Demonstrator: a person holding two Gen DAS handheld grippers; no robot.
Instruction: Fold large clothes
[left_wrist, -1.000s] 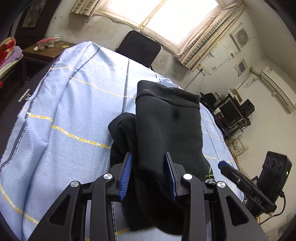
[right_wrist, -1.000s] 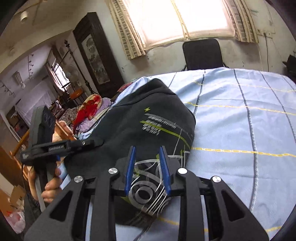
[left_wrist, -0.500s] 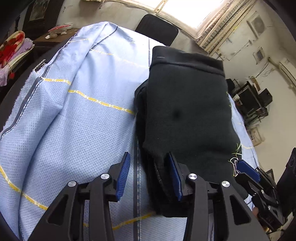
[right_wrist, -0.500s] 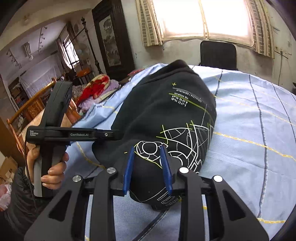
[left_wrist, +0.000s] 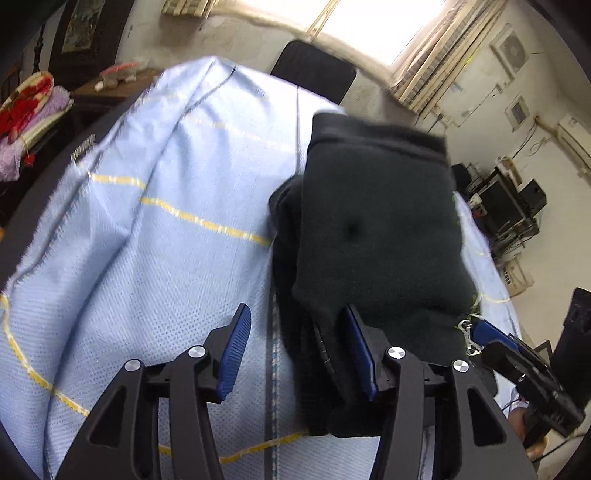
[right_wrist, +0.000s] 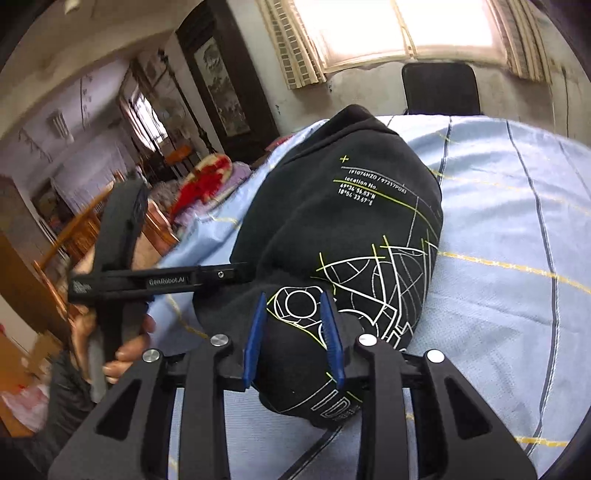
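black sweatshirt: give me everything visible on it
The sweatshirt is black, thick knit, folded into a bulky bundle on the blue sheet. Its upper side carries white and yellow-green line graphics and small text, including "location No."; the left-wrist view shows plain black fabric with a ribbed band at the far end. The right gripper is shut on a bunched fold at the near end. The left gripper is open, one finger against the bundle's edge.

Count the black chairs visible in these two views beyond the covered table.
1. The same black chair shows in both views, at the table's far edge below the window. Others may be hidden behind the dark garment.
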